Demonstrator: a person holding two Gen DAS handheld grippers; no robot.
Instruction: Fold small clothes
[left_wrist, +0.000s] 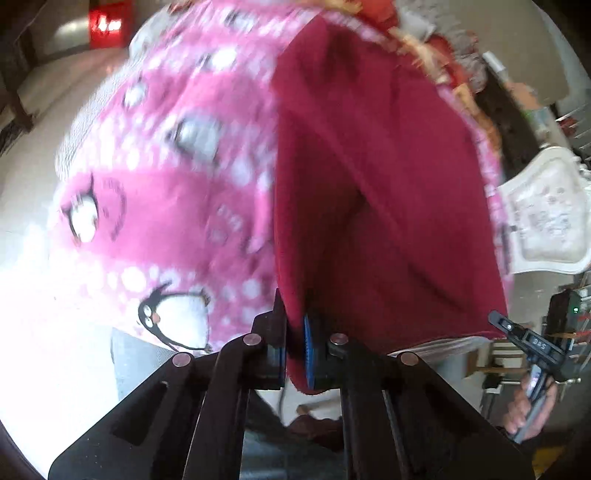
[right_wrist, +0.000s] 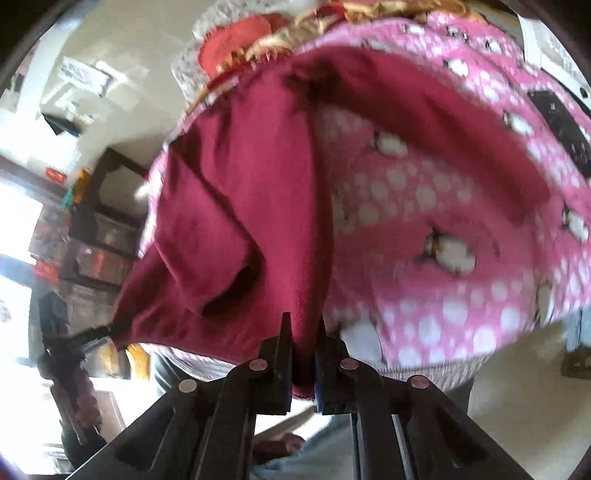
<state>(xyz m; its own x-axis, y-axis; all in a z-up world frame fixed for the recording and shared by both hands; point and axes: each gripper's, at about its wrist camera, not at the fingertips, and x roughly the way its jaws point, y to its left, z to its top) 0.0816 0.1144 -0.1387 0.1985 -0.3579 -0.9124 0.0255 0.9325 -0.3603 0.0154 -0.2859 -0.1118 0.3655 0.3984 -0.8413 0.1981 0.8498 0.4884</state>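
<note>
**Garment gripped at two edges, fold barely begun**

The left gripper (left_wrist: 295, 354) is clamped on the near edge of a dark red garment (left_wrist: 369, 184), with cloth pinched between its blue pads. The right gripper (right_wrist: 303, 354) is likewise closed on a bunched fold of the same red cloth. In the left wrist view the right gripper sits at the garment's far lower corner, held by a hand (left_wrist: 528, 410).

The garment hangs from both grippers over a pink penguin-print blanket (left_wrist: 166, 184), its upper part apparently draped on that blanket; whether it touches there cannot be told for the blur. A loose flap, perhaps a sleeve, sags in the right wrist view.

By my reading the task is at an early step: the garment is picked up and stretched, but no neat fold shows yet. Laying it flat, folding it over and smoothing it remain to be done.
</note>
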